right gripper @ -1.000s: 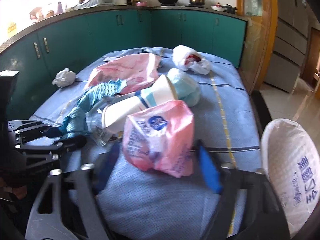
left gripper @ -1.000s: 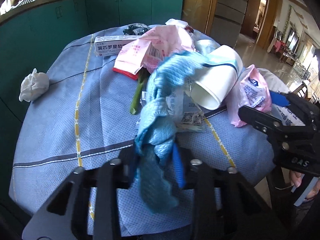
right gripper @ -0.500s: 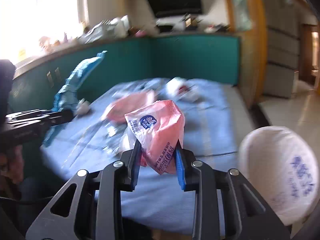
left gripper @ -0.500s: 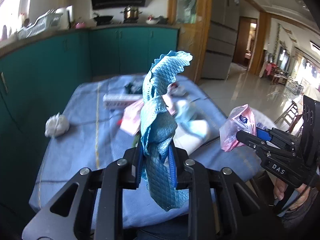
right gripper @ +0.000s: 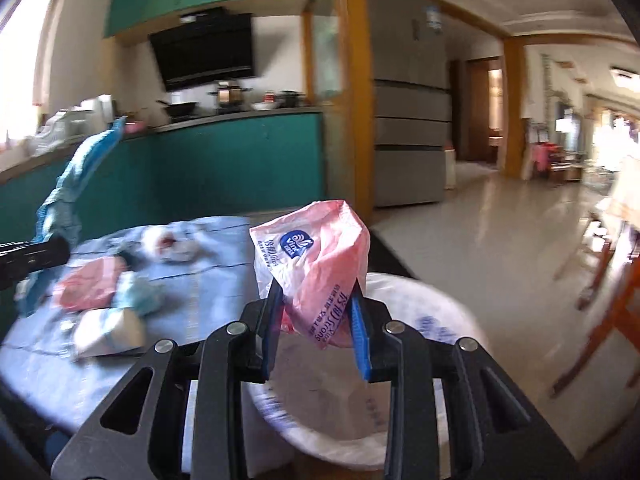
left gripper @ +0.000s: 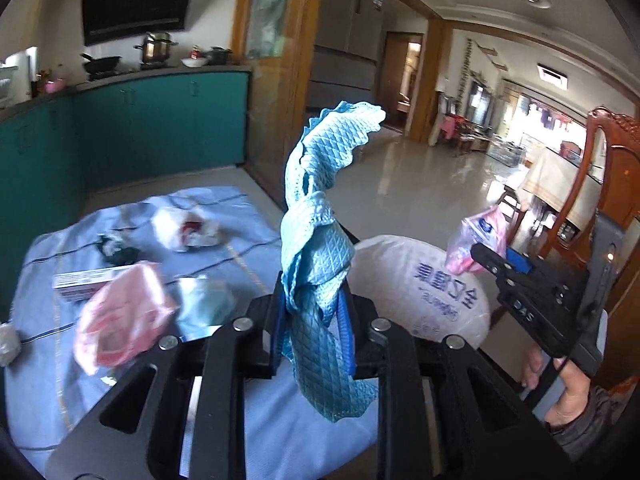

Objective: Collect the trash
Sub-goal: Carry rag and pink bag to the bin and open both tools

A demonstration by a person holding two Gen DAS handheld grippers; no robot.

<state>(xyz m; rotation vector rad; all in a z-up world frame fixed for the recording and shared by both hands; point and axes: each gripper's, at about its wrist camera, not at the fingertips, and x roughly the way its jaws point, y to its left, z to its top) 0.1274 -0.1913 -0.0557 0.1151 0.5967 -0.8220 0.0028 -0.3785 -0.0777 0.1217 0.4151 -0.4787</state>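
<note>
Left wrist view
- Left gripper (left gripper: 312,332): pinching the blue cloth (left gripper: 316,248), a quilted, scallop-edged rag that stands up twisted above the jaws and trails limp below.
- White bag (left gripper: 424,284): an open sack with printed characters, just right of the table (left gripper: 48,400).
- Risk: the loose tail could catch on the bag rim, since only a narrow bunch is gripped.

Right wrist view
- Right gripper (right gripper: 318,328): pressed together on the pink wrapper (right gripper: 316,260), thin, crinkly printed plastic, held over the mouth of the white bag (right gripper: 440,320).
- Left behind: more wrappers and a paper cup (right gripper: 108,332) on the blue tablecloth.
- Risk: light film may cling to the pads or drift past the opening when let go.
</note>
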